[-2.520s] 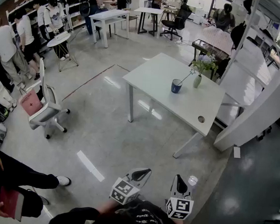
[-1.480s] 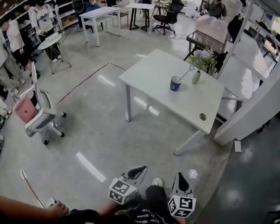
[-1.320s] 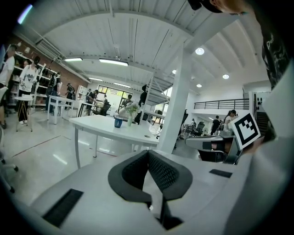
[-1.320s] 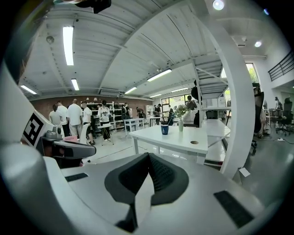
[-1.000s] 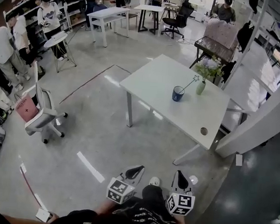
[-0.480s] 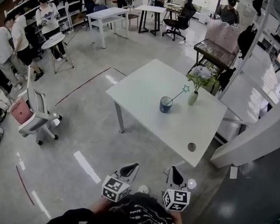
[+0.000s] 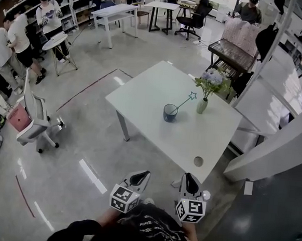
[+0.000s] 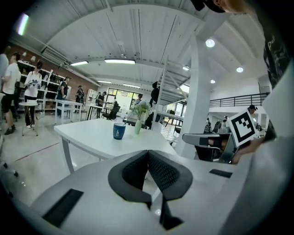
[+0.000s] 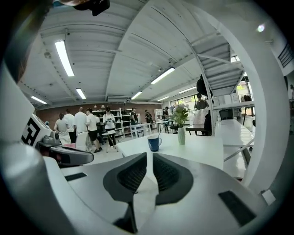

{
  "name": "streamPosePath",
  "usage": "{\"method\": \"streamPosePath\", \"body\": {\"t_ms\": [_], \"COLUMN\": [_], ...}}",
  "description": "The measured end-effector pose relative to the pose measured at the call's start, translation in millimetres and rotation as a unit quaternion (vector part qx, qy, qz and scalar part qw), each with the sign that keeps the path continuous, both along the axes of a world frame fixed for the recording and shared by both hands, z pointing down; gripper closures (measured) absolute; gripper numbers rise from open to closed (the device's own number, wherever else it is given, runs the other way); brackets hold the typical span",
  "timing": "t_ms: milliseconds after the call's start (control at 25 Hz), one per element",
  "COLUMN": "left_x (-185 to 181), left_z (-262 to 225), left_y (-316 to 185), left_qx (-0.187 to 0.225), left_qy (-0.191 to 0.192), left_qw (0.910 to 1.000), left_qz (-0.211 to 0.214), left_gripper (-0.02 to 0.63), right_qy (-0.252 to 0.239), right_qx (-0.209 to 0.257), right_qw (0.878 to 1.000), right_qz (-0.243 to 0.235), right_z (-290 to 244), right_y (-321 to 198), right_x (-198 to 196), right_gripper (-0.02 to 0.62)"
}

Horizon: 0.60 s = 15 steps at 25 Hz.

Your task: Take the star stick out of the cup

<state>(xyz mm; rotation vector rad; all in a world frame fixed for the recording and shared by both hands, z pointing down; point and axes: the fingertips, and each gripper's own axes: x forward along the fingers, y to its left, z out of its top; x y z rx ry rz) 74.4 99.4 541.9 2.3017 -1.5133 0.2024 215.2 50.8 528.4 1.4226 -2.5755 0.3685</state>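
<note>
At the bottom of the head view, both grippers sit close to the body, noses toward the table [image 7: 148, 94].
- left gripper [image 7: 142, 174]: jaws closed tip to tip, nothing in them.
- right gripper [image 7: 188, 177]: jaws opening, thin slit between the pads, nothing between them.

Delta vs earlier frames:
- Grippers hold about the same low spot in frame; the scene has moved instead.
- 2.5 s ago the table was well ahead with open floor before it. Now its near edge is just ahead of the gripper tips.
- Table fills more of the frame than half a second ago.
- The seated person at bottom left is out of frame now.

Near to far:
- Round cable hole [image 7: 198, 161] in the tabletop near the front edge, ahead of the right gripper.
- Bare tabletop between that hole and the cup [image 7: 170, 112].
- Cup is dark blue, upright, mid-table, well apart from both grippers.
- star stick [image 7: 183, 101] is in the cup, leaning up and right.
- Its star end sits just beside the vase [image 7: 202, 106]; contact can't be judged.
- Vase with flowers [image 7: 212, 78] stands right of the cup, near it, not touching.

Around:
- office chair [image 7: 31, 126] on the floor at left.
- people [image 7: 14, 41] by the shelves at far left.
- white column [image 7: 274, 148] hard right of the table.
</note>
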Motion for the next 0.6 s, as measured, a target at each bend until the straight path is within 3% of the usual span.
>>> {"method": "streamPosePath", "body": {"t_ms": [80,120,360,600], "left_x": [0,0,-8,-19], "left_z": [3,4,17,17], "left_y": [-9,-12,-25,-50], "left_qx": [-0.002,-0.002,-0.011,-0.013], "left_qy": [-0.004,-0.007,-0.008,0.004], "left_qw": [1.0,1.0,0.9998,0.9999], "left_qz": [-0.002,-0.003,-0.011,-0.007], "left_gripper": [0.586,0.586,0.586,0.586], "right_qy": [-0.005,-0.005,-0.013,-0.017], "right_qx": [-0.007,-0.01,-0.022,-0.02], "right_qw": [1.0,1.0,0.999,1.0], "right_qz": [-0.011,-0.014,-0.022,-0.013], "right_z": [4,7,15,7], "right_y": [-5,-7,-24,-46], "right_x": [-3,-4,-10,-18], "right_gripper": [0.475,0.454,0.37,0.351]}}
